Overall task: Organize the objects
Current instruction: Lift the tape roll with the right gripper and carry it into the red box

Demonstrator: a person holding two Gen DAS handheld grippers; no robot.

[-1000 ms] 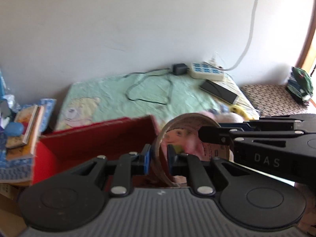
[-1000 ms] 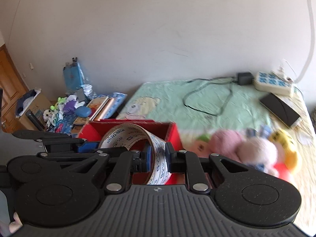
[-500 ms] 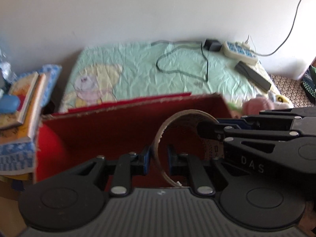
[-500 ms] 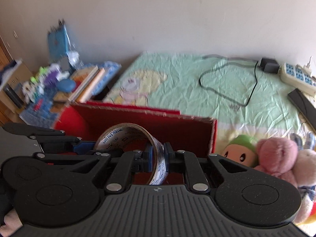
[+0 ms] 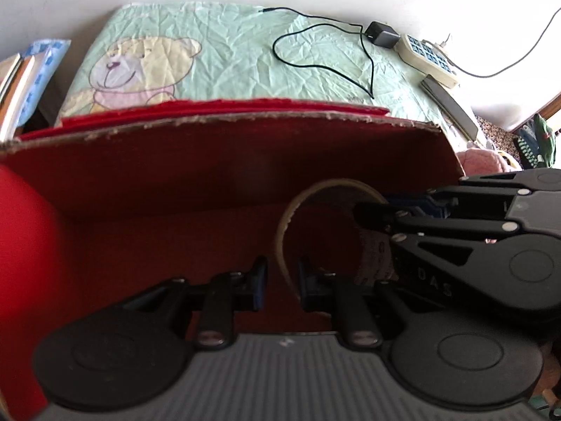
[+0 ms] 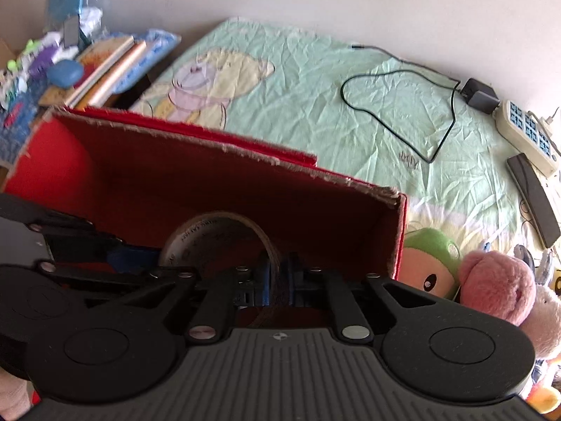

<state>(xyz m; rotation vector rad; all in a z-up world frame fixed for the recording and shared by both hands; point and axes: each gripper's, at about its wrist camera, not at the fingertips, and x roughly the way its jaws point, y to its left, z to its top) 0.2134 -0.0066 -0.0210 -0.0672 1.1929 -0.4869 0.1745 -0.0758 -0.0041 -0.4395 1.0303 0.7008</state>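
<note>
Tape roll (image 5: 315, 217): left wrist view; a ring of packing tape held on edge, low inside the red box (image 5: 210, 161), toward its right end.
Left gripper (image 5: 280, 280): fingers spread a little, one either side of the roll's near wall; a gap shows on both sides, so no pinch is evident here.
Right gripper (image 5: 371, 210): reaches in from the right, its tip at the ring's far side.
Surroundings: green bedsheet (image 5: 228, 52) behind the box, with a black cable (image 5: 315, 66) and a power strip (image 5: 427, 59).
Tape roll (image 6: 217, 231): right wrist view; same ring, printed side facing the camera, inside the box's near right corner.
Right gripper (image 6: 278, 280): pressed together on the roll's wall, pinching it.
Left gripper (image 6: 133, 256): comes in from the left, at the ring's opposite side.
Box (image 6: 245, 189): open top, ragged cardboard rim; stuffed toys (image 6: 491, 280) just outside its right wall.
Key relation: roll hangs between both tools with its hole axis roughly level; the right one alone carries it, so release probably falls to that side.
</note>
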